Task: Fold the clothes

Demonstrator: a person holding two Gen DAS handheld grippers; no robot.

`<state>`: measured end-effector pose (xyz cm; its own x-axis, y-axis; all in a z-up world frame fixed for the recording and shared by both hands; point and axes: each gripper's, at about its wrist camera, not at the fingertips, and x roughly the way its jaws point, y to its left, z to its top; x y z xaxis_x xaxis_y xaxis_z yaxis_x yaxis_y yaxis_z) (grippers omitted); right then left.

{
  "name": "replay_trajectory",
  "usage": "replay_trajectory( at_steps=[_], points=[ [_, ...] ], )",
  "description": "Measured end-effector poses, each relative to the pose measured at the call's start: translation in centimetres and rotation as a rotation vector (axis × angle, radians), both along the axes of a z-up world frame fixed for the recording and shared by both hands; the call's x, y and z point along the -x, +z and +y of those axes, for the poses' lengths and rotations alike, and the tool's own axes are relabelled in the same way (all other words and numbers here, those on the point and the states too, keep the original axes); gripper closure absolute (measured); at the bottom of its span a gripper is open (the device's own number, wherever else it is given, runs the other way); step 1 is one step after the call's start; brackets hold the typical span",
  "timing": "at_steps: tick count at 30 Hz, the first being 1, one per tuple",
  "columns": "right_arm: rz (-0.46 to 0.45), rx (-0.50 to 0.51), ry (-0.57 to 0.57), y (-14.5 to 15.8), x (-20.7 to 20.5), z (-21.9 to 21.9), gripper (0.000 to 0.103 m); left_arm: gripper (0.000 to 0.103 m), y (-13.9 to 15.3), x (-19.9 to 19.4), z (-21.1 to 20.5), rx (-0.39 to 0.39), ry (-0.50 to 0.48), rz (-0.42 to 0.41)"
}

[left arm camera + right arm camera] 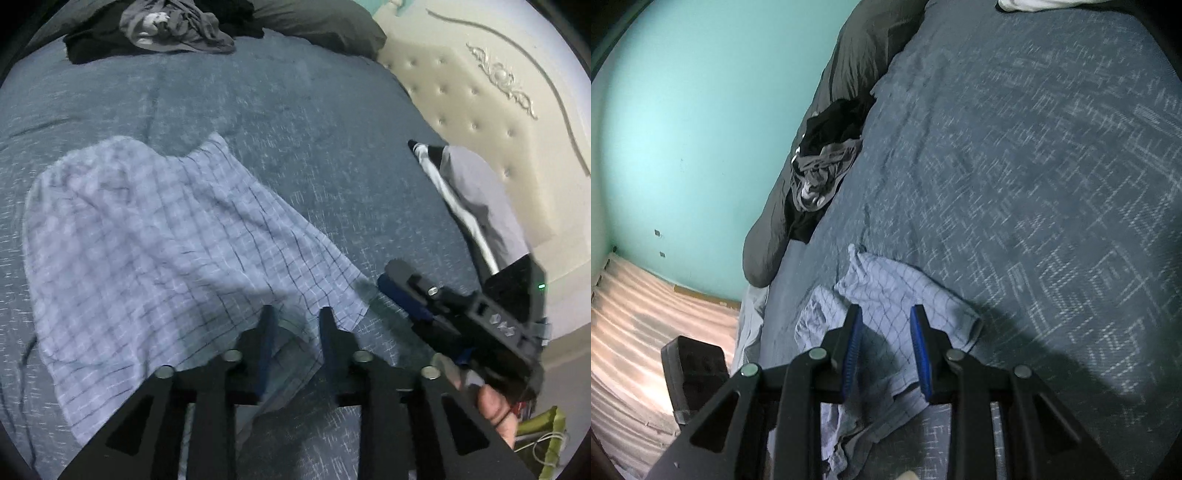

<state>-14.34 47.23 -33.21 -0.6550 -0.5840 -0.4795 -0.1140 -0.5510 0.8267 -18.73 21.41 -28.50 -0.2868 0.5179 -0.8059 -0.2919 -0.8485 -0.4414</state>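
Both grippers hovered with jaws apart and nothing between them over a pale checked garment (155,236) on a bed. The left gripper (295,317) pointed at the garment's near hem, its fingers spread above the cloth without pinching it. The right gripper (886,325), seen from the other camera low on the right (402,291), likewise stood open, its blue pads (853,343) poised over a bunched end of the same cloth; motion blur made it impossible to tell whether the tips touched the fabric.

The garment lay spread but rumpled on the blue-grey patterned bedspread (295,122), one edge turned over and no neat crease visible. By that showing, the folding appeared to be at an early stage, with the squaring-up and the main folds left to do.

Farther off, a heap of dark and grey clothes (173,26) sat unfolded near the grey pillow (325,22), well apart from the working area and evidently awaiting their turn. A cream tufted headboard (480,99) stood beyond.
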Motion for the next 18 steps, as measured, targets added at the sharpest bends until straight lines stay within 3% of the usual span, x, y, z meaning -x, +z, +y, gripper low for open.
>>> replay_trajectory(
  at_steps=[4, 10, 18],
  points=[
    [-0.017, -0.011, 0.046, -0.1, 0.4, -1.1, 0.072, 0.066, 1.7, 0.9, -2.4, 0.003, 0.032, 0.032],
    [-0.025, -0.064, 0.101, 0.0, 0.6, -2.9, 0.064, 0.066, 2.9, 5.3, -5.2, 0.106, 0.111, 0.099],
    [-0.058, -0.138, 0.165, -0.4, 1.0, -5.8, 0.061, 0.066, 1.7, 11.1, -7.2, 0.201, 0.164, 0.094]
  ],
)
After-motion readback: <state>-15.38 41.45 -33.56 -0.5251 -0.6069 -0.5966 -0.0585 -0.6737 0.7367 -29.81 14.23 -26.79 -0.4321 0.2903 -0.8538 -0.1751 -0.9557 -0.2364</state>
